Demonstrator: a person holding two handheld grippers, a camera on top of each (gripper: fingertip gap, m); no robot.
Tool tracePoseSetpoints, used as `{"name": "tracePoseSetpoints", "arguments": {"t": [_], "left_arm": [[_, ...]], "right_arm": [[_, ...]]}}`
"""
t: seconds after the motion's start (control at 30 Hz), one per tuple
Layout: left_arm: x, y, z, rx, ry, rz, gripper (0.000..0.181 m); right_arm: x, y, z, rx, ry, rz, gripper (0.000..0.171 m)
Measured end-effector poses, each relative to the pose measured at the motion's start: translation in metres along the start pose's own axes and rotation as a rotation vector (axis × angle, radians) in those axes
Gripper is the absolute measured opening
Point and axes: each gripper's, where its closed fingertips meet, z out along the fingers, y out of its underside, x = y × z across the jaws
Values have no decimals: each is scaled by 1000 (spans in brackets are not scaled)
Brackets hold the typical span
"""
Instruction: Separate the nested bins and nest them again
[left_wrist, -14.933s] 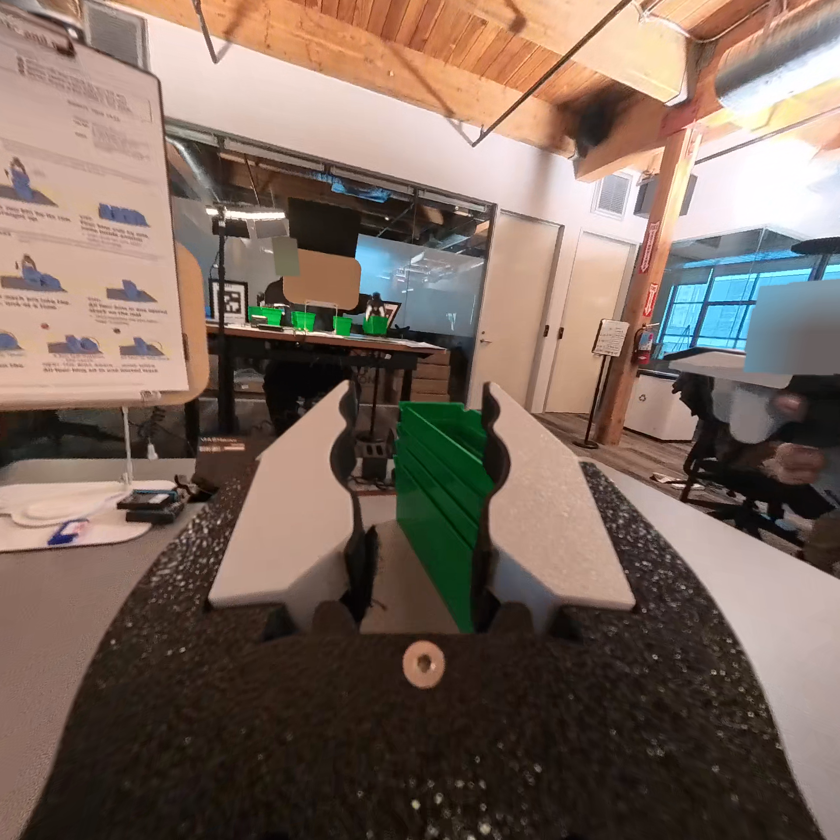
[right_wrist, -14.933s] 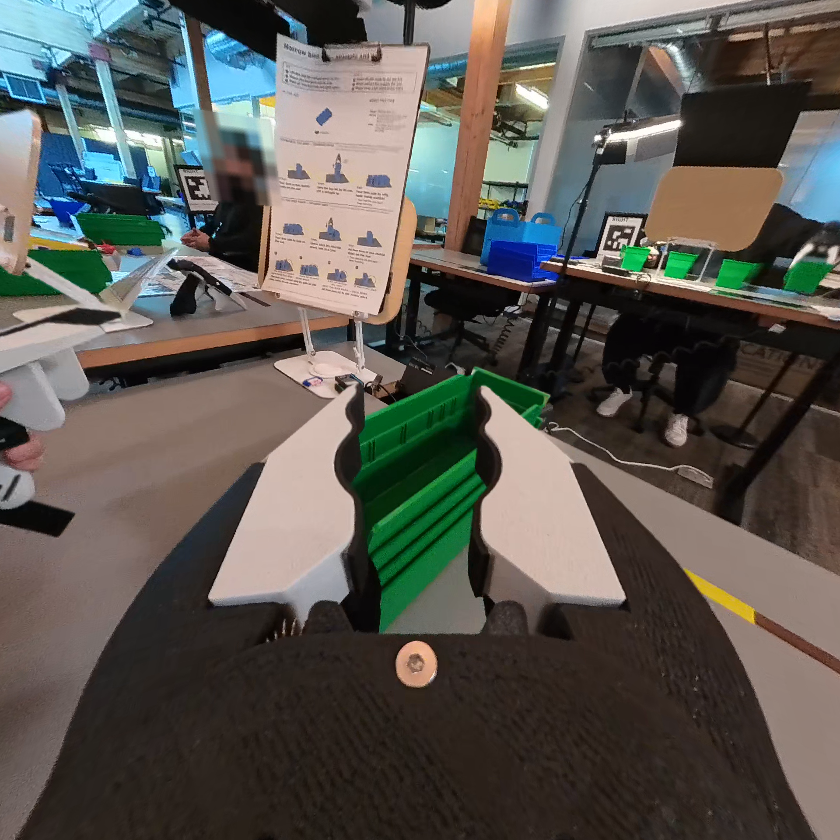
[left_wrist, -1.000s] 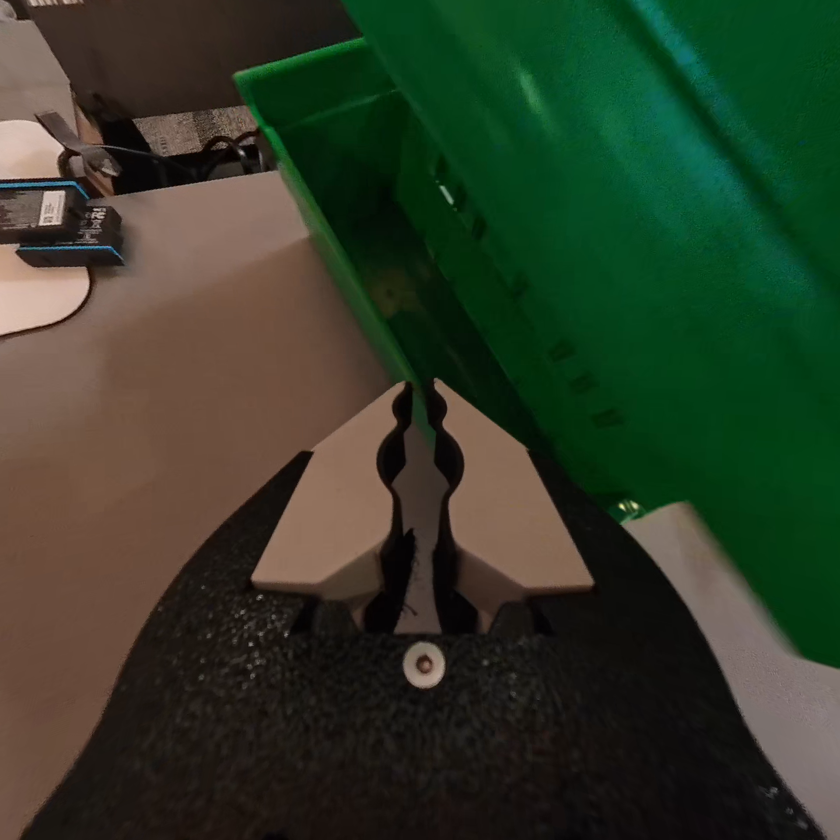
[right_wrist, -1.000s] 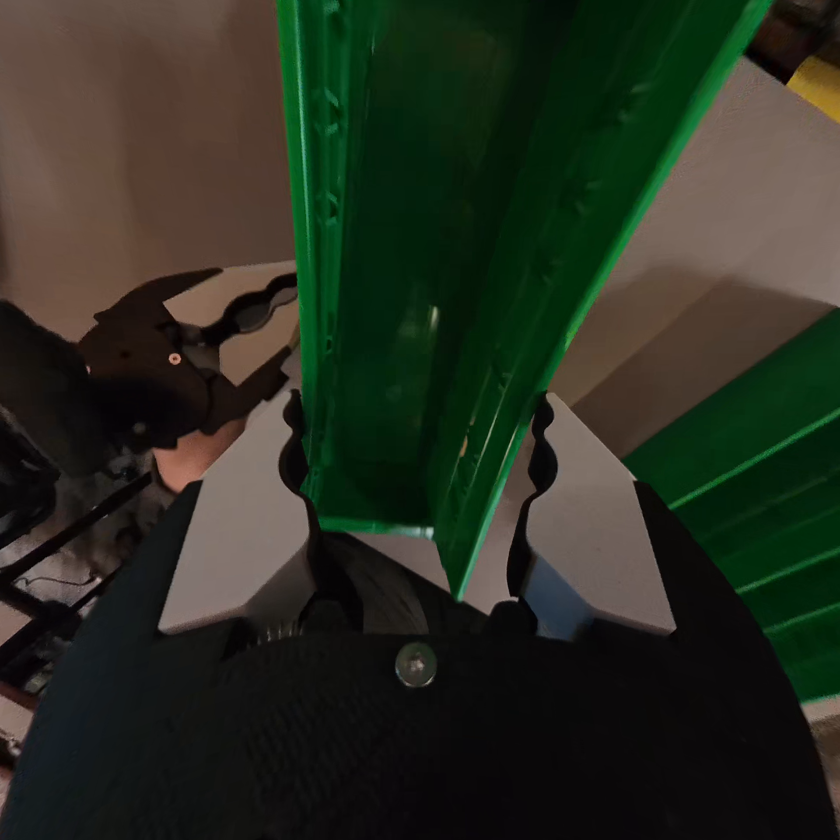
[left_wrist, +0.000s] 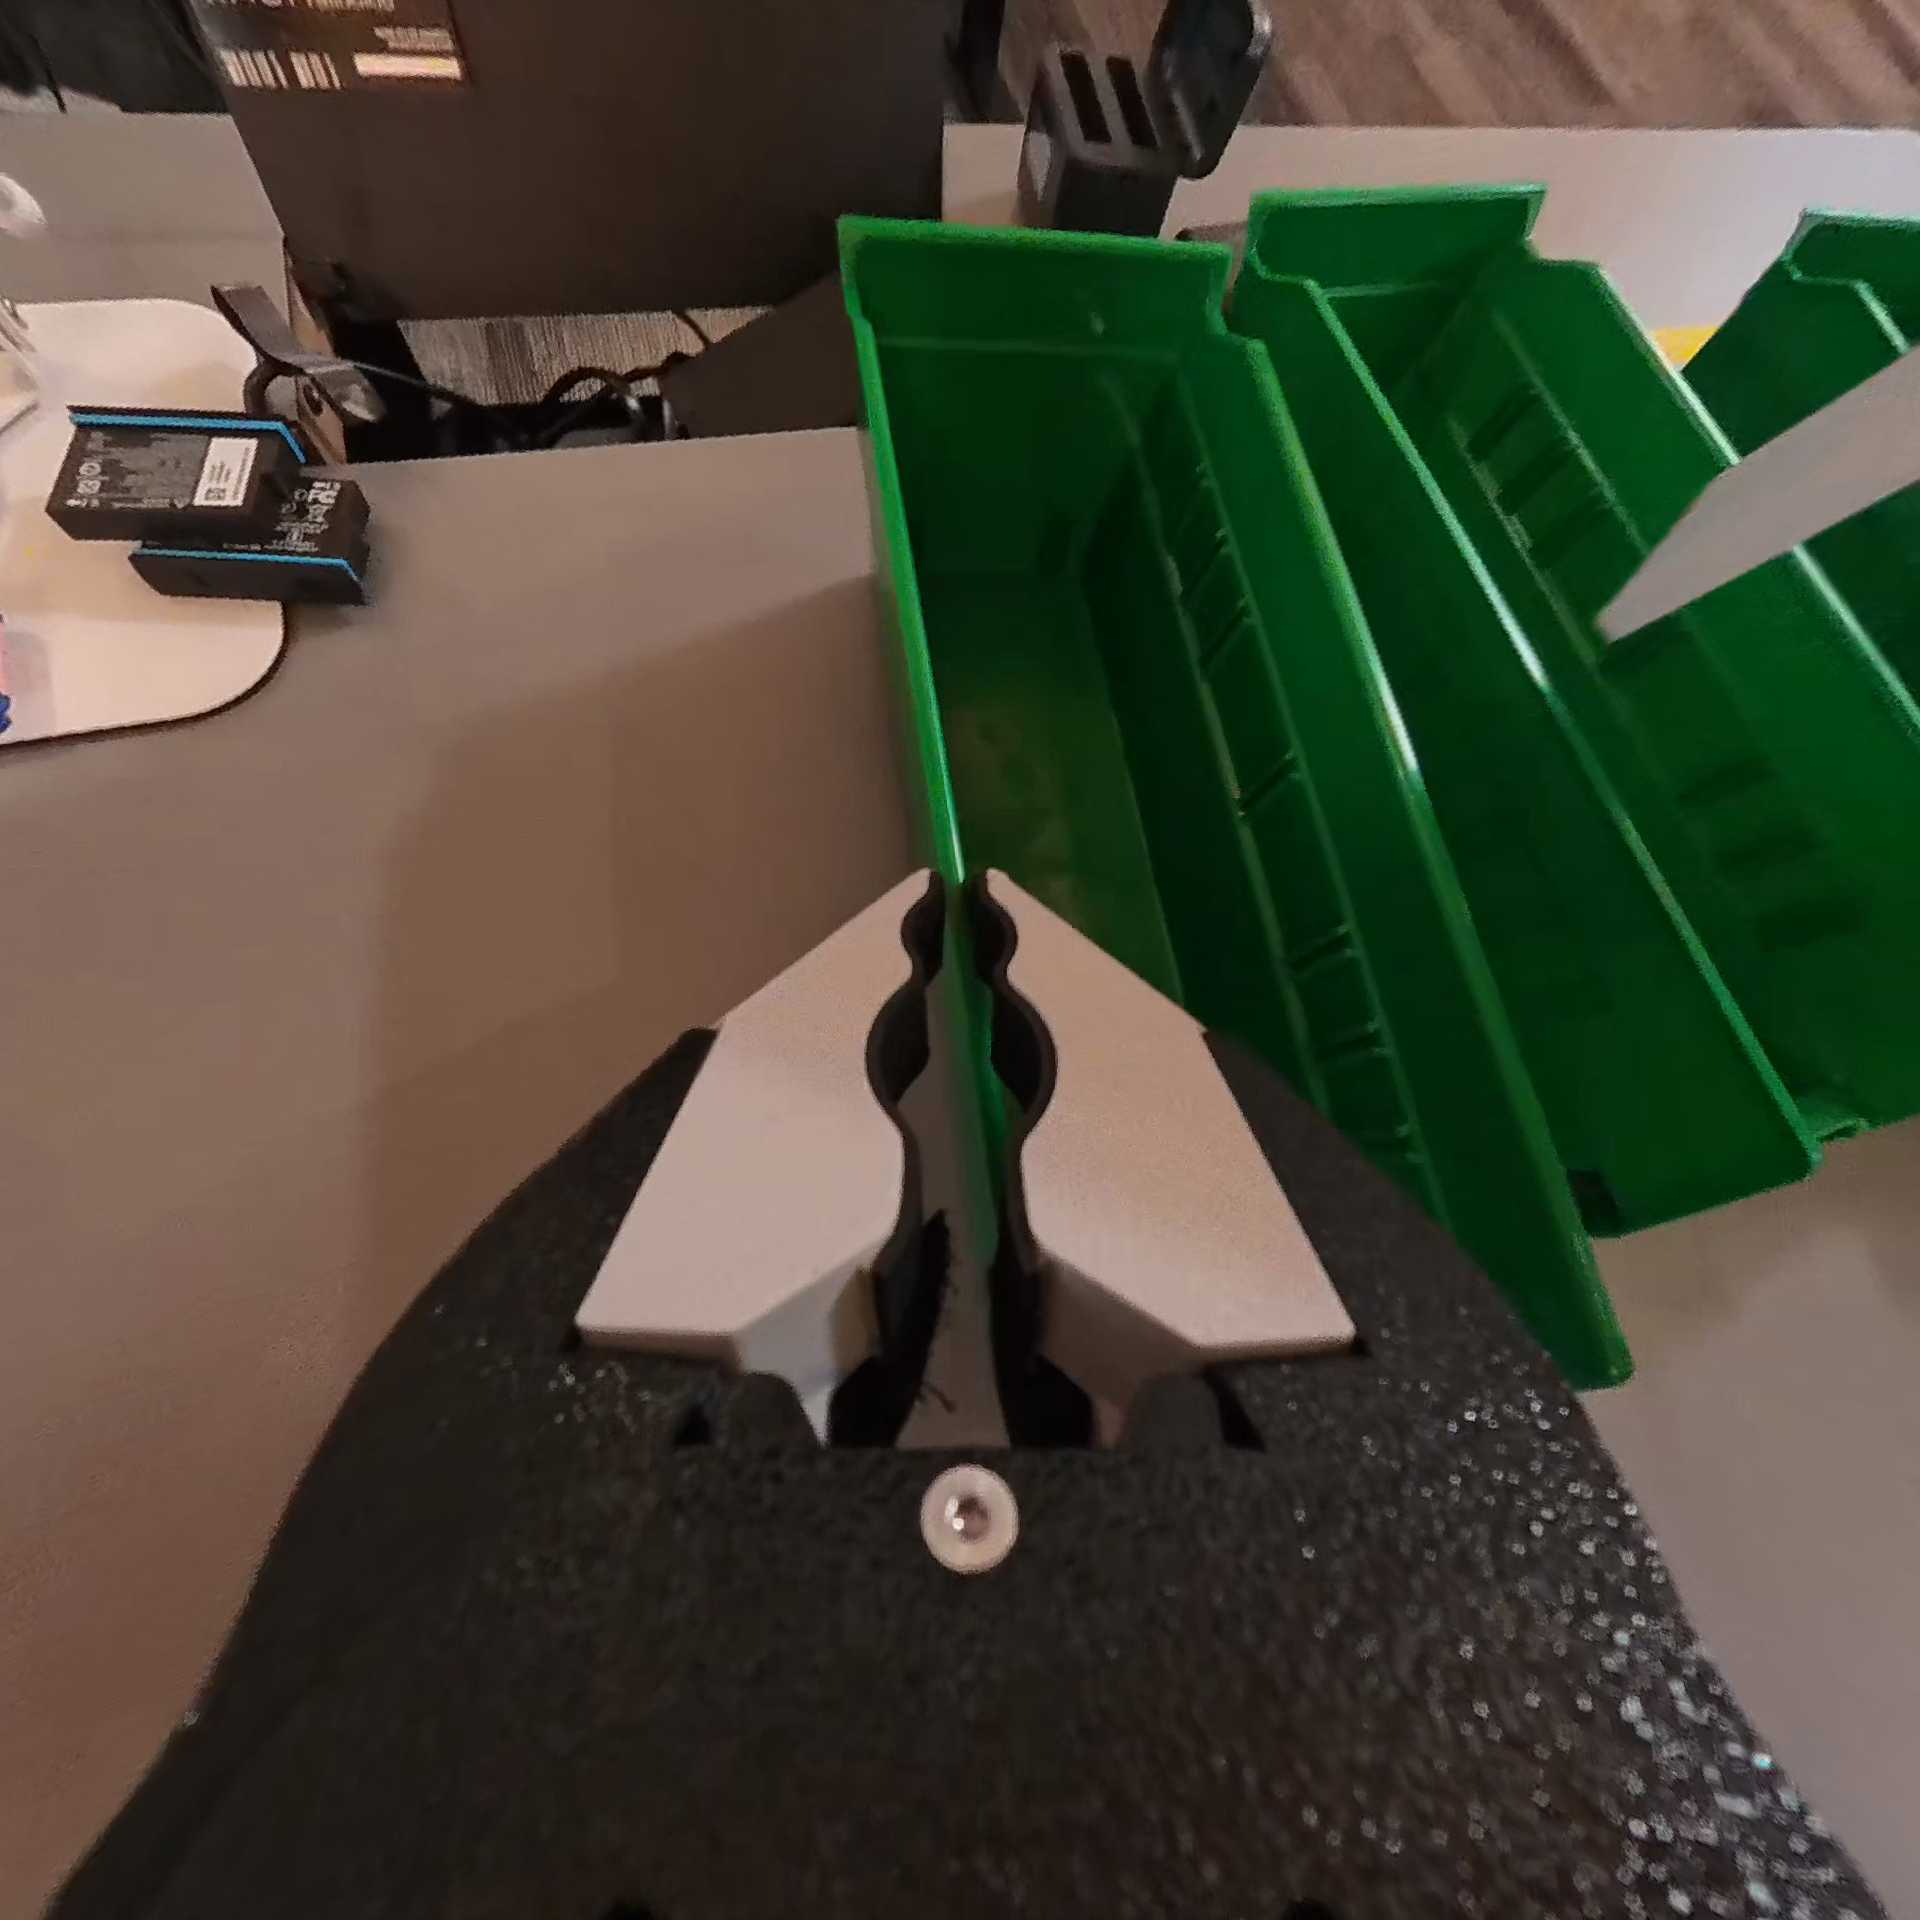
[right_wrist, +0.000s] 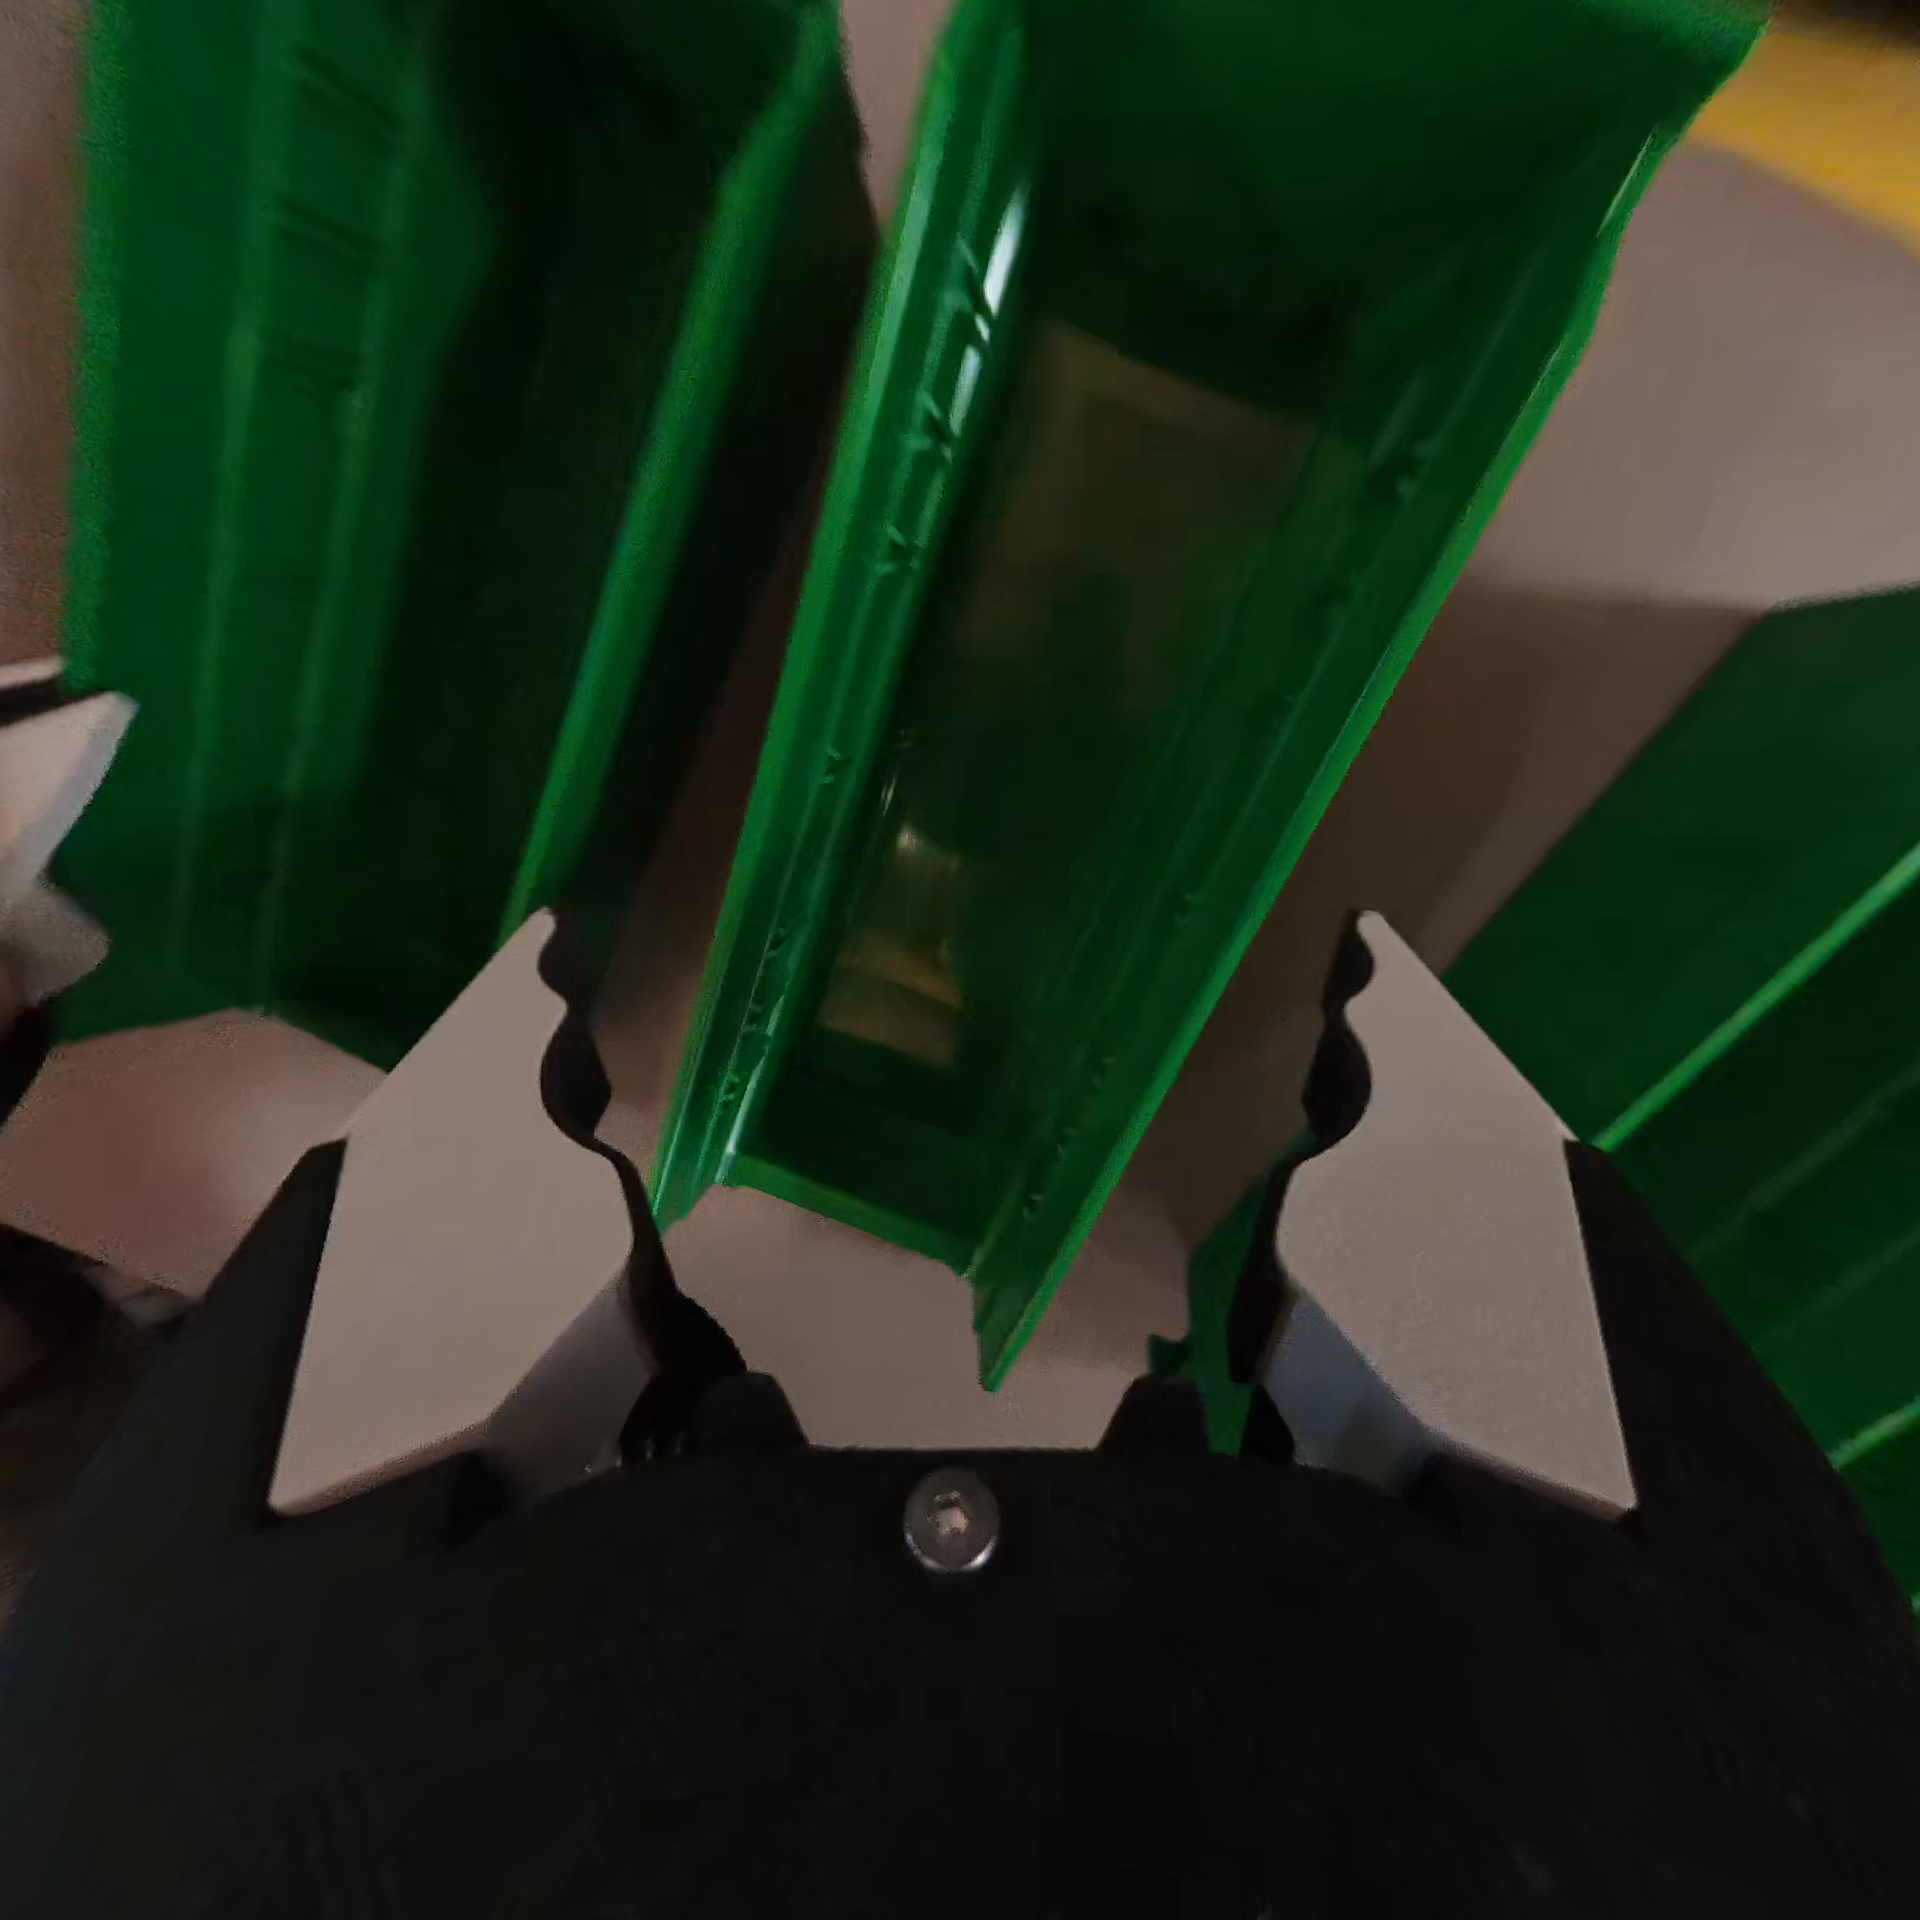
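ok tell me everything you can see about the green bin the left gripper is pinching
The leftmost green bin is a long, narrow open-topped trough of glossy plastic, empty, with slotted ribs along its inner right wall and a stepped rim at the far end. It sits upright on the grey table. The left gripper is shut on its left side wall near the closer end. A second green bin lies close along its right side; whether they touch is unclear.
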Motion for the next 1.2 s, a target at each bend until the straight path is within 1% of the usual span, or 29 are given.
{"name": "tracePoseSetpoints", "arguments": {"t": [0.1,0.2,0.27,0.33,0.43,0.53,0.6,0.67,0.73,0.77,0.8,0.87,1.03,1.2], "left_arm": [[3,-1,-5,62,27,-16,29],[-5,-5,-30,195,32,-49,49],[-11,-4,-51,286,53,-82,58],[-12,4,-65,327,98,-114,65],[3,18,-63,315,191,-124,70],[11,30,-43,251,172,-75,71],[14,36,-31,216,140,-45,66],[13,38,-26,208,100,-47,52],[11,38,-24,213,64,-52,30],[11,38,-24,218,43,-47,11],[7,38,-25,223,0,-42,5],[2,39,-27,222,-85,-21,1],[-1,43,-33,240,-157,-73,0],[-9,46,-39,275,-225,-102,0]], "right_arm": [[-9,-3,-44,220,-80,-150,141],[-4,25,-94,472,-161,-241,140],[10,53,-128,672,-198,-260,135],[35,86,-157,874,-189,-254,128],[83,139,-186,1167,-91,-194,120],[137,192,-193,1379,33,-63,115],[169,219,-190,1470,62,47,114],[193,236,-185,1537,34,138,114],[203,241,-178,1554,-30,179,114],[208,242,-175,1557,-38,189,113],[213,242,-170,1552,-32,194,113],[217,238,-163,1543,-34,184,111],[209,218,-151,1522,-68,102,109],[199,204,-152,1510,-55,6,107]]}}
